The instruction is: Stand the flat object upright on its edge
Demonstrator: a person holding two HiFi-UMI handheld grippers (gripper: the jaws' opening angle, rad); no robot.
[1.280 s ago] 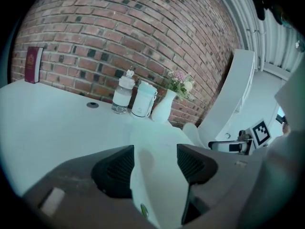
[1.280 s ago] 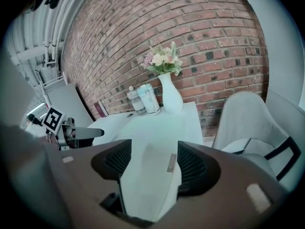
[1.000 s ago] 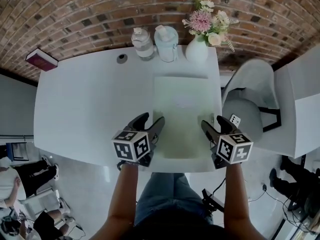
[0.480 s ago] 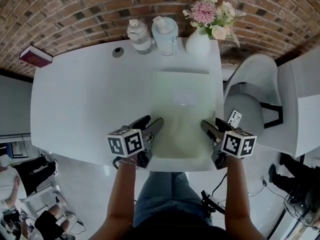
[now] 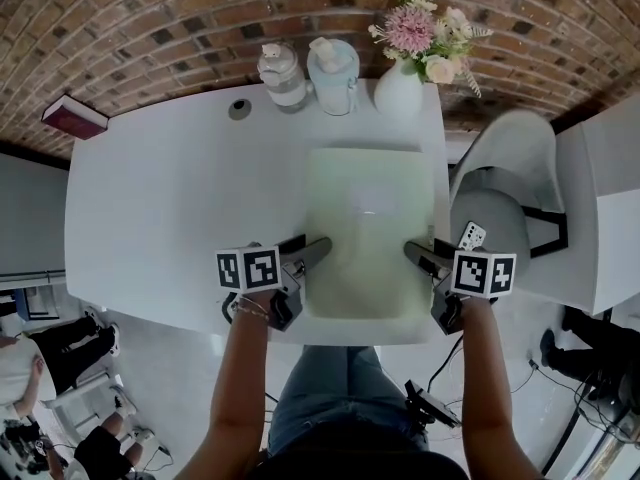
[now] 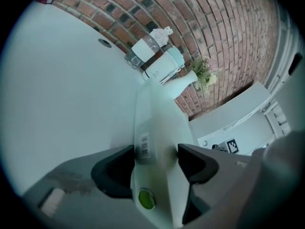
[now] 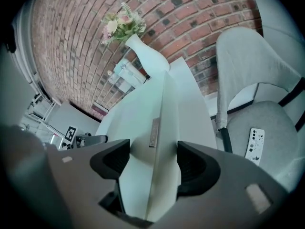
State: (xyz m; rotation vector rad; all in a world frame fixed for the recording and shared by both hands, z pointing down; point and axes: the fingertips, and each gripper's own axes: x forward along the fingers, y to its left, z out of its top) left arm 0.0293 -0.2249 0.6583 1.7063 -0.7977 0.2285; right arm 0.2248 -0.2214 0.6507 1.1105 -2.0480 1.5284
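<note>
A flat pale green box lies on the white table, its near edge at the table's front. My left gripper straddles the box's near left corner: one finger rests beside the side face with the barcode label, the other over the top. My right gripper straddles the near right corner the same way. In the gripper views the box runs away between the jaws of the left gripper and the right gripper. Both pairs of jaws have just been opening, with the box's edge between them.
At the table's far edge stand a clear bottle, a pale blue jug and a white vase of flowers. A dark red book lies far left. A grey chair with a remote stands close on the right.
Both grippers have sunk toward the table and rolled level, so the marker cubes now face up. The box has stayed flat in the same place.
</note>
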